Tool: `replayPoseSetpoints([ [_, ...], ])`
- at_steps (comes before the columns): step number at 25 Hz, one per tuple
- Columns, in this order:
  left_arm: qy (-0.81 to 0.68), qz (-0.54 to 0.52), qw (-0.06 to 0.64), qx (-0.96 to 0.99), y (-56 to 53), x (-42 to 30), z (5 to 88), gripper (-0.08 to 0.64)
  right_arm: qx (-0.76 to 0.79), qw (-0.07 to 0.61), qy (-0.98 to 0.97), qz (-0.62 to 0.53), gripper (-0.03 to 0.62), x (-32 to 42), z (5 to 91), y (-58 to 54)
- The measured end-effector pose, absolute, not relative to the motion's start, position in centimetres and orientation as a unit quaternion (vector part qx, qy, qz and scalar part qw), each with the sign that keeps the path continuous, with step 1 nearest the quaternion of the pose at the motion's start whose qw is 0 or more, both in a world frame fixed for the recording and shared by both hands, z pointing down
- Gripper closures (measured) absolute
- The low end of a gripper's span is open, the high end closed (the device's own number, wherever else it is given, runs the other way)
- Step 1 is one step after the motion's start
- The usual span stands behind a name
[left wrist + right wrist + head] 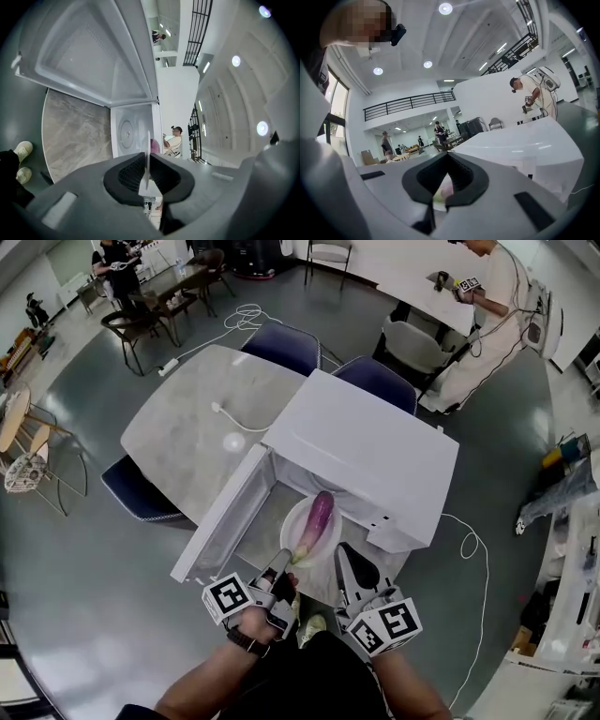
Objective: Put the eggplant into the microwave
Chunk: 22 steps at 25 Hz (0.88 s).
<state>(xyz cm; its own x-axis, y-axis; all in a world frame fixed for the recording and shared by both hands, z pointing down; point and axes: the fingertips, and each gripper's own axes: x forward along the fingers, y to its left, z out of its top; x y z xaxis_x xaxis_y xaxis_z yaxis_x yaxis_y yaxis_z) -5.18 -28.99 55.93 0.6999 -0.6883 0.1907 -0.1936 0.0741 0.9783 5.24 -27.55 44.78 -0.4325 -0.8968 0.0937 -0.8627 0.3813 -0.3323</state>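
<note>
A purple eggplant [317,521] with a green stem lies on a white plate [292,524] at the mouth of the white microwave [375,446], whose door [220,517] swings open to the left. My left gripper [281,570] is shut on the plate's near rim; in the left gripper view the thin plate edge [149,154] stands between the pads, with the microwave's turntable [126,131] beyond. My right gripper [345,559] hovers just right of the plate, shut and holding nothing. Its own view shows the right gripper [449,161] beside the microwave's top [525,145].
The microwave sits on a grey table [187,427] with a white cable and round puck [233,441]. Dark blue chairs [281,345] ring the table. A white cord [469,545] trails on the floor at right. A person [483,306] stands behind.
</note>
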Motion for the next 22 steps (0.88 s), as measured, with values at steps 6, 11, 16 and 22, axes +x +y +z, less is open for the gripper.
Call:
replayPoseSetpoints([
  [6, -0.324, -0.192, 0.651, 0.659, -32.4, -3.1, 59.2, 0.549, -0.539, 0.052, 0.824, -0.166, 0.591, 5.7, 47.5, -29.7],
  [11, -0.323, -0.187, 0.651, 0.661, -34.8, -1.6, 62.3, 0.549, -0.542, 0.053, 0.821, -0.171, 0.591, 5.8, 50.3, -30.8],
  [16, -0.321, -0.190, 0.655, 0.657, -36.9, -0.2, 64.8, 0.549, -0.545, 0.056, 0.817, -0.181, 0.591, 6.1, 52.8, -31.5],
  [22, -0.318, -0.196, 0.662, 0.650, -39.6, 1.5, 67.5, 0.549, -0.551, 0.057, 0.811, -0.188, 0.591, 6.6, 54.9, -32.2],
])
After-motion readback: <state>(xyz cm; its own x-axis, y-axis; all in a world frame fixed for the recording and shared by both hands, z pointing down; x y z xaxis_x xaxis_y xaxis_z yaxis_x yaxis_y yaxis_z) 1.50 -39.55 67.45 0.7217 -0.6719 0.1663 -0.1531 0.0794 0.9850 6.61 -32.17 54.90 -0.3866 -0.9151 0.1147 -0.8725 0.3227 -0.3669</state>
